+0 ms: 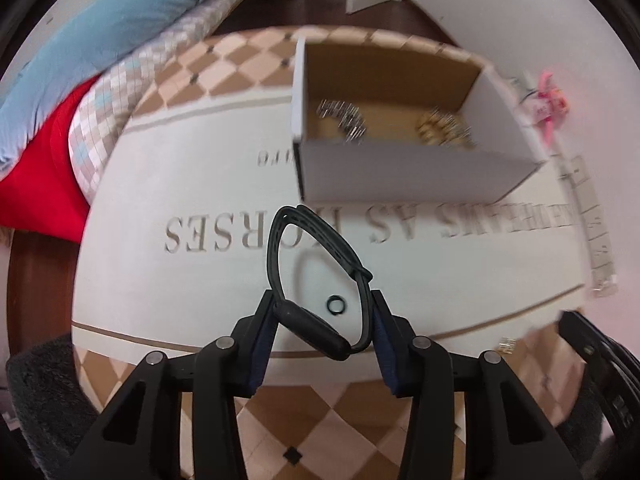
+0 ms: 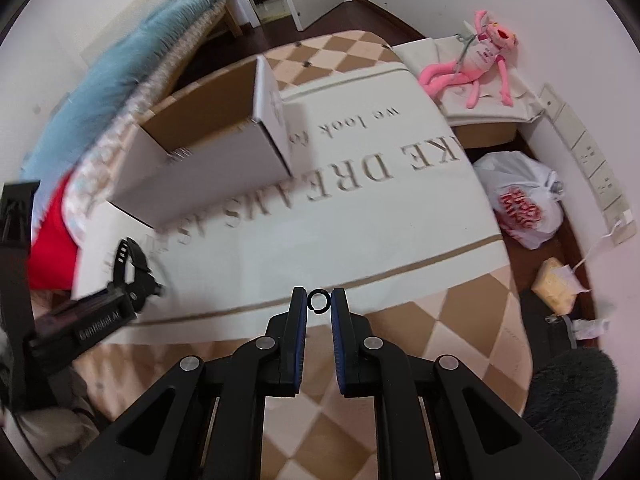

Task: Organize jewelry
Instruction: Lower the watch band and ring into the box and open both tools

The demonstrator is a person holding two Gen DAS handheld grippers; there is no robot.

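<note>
The left gripper (image 1: 323, 304) is gripping a black watch-like band (image 1: 316, 276) between its fingers, the strap looping up and away over the cream rug (image 1: 180, 288). A small black ring (image 1: 336, 304) is lying on the rug, seen through the loop. Farther off, a white cardboard box (image 1: 400, 178) is sitting open, holding blurred silvery (image 1: 344, 118) and golden jewelry (image 1: 442, 130). At the far left, a blue blanket (image 1: 100, 28) is lying over red fabric (image 1: 40, 168).
</note>
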